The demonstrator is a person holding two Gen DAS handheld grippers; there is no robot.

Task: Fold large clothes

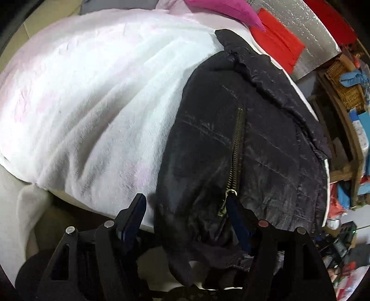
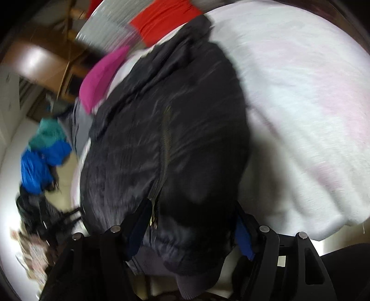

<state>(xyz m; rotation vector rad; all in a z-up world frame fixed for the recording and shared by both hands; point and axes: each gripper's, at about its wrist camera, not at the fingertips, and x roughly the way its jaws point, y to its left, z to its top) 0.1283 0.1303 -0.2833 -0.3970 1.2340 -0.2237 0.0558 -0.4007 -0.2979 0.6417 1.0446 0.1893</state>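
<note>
both grippers (image 1: 187, 208) (image 2: 192, 215) open, straddling black jacket (image 1: 242, 143) hem

So in the right wrist view we've got the right tool (image 2: 192, 222) spread wide, fingers either side of the hem of a black jacket (image 2: 166, 139). We can't tell if either finger actually touches the fabric. The jacket lies on a fluffy white blanket (image 2: 300, 104), zipper running up its middle. Up top there's a pink garment (image 2: 101, 78) touching the jacket's far edge, plus something red (image 2: 161, 20). Off to the left, a blue and teal garment (image 2: 44, 157) sits, pretty blurry.
</note>
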